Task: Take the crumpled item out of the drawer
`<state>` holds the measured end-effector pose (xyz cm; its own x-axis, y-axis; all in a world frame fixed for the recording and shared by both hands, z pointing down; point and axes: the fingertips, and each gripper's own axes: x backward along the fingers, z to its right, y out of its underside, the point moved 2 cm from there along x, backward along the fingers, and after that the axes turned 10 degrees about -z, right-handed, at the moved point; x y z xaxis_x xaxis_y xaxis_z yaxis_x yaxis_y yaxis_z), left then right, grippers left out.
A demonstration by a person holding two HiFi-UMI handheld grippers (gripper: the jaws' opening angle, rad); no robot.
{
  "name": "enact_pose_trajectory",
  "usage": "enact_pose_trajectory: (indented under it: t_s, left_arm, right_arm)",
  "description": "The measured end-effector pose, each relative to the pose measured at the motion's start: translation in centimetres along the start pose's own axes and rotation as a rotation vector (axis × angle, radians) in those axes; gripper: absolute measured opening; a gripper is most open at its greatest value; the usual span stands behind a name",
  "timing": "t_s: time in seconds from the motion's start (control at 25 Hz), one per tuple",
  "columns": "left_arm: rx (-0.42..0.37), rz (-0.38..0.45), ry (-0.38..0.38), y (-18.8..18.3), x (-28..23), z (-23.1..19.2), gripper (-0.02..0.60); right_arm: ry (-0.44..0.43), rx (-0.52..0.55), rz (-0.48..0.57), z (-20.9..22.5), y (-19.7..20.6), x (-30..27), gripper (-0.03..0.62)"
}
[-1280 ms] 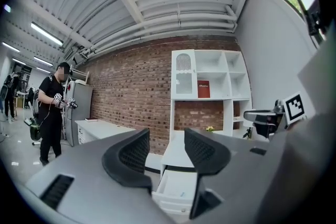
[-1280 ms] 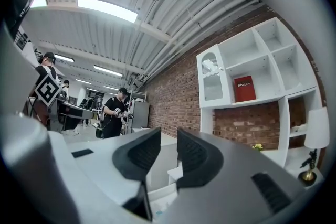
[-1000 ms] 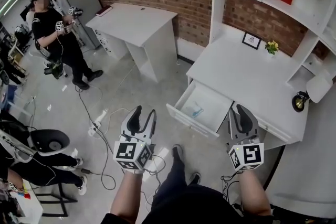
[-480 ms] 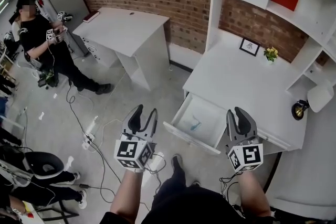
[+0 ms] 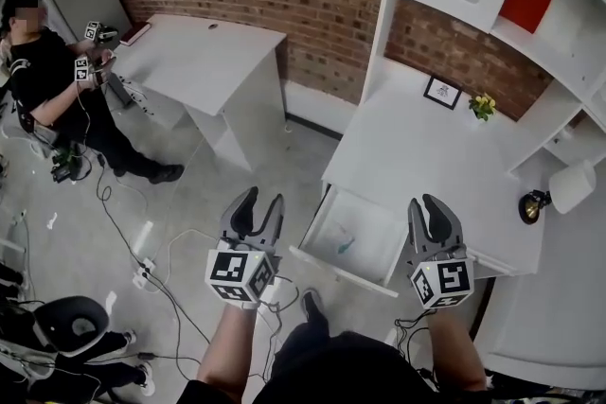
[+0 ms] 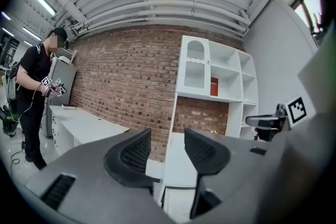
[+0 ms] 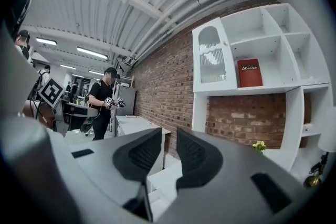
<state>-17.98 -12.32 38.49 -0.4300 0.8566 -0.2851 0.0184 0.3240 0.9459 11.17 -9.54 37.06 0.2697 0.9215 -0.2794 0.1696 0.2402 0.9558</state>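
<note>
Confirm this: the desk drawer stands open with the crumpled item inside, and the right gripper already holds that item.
Wrong. The right gripper holds nothing: its fingers, which have just been closing slightly, stand apart and empty, as the right gripper view shows. The crumpled item lies in the open drawer.

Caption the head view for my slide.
Left claw open, right claw open though just narrowing, both empty, short of the open drawer holding the crumpled item.

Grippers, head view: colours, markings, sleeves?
The left gripper and right gripper: grey curved jaws, black ribbed pads, a white cube with black square markers behind each. Bare forearms, no sleeves in view. Right gripper's jaws have just been closing slightly, nothing between them.
</note>
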Motion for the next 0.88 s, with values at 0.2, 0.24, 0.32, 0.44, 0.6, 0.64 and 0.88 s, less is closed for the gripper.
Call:
enact_pose_trajectory:
  t_s: [0.2, 0.24, 0.32, 0.44, 0.6, 0.64, 0.88]
  left_arm:
    - [0.012, -0.022, 0.034, 0.3, -2.4, -2.2, 0.195]
    - [0.012, -0.027, 0.037, 0.3, -2.8, -2.6, 0.195]
    - [0.017, -0.039, 0.041, 0.5, -3.4, -3.2, 0.195]
    - [0.025, -0.069, 0.042, 1.7, -4.1, -4.1, 0.195]
    - [0.044, -0.118, 0.028, 3.9, -5.2, -4.9, 0.195]
    - [0.052, -0.128, 0.02, 4.4, -5.5, -5.1, 0.195]
    - [0.081, -0.203, -0.034, 6.6, -7.0, -5.9, 0.195]
  right_arm:
    - [0.016, -0.009, -0.029, -0.4, -0.2, -2.6, 0.087]
    - [0.017, -0.013, -0.036, -0.4, -0.1, -3.1, 0.087]
    - [0.018, -0.021, -0.053, -0.4, 0.1, -4.0, 0.087]
    - [0.011, -0.027, -0.084, -0.7, 1.0, -5.3, 0.087]
    - [-0.012, -0.04, -0.13, -0.8, 3.1, -7.3, 0.087]
    - [-0.021, -0.044, -0.146, -0.7, 3.9, -8.0, 0.087]
    - [-0.123, -0.066, -0.234, -1.8, 7.7, -12.1, 0.087]
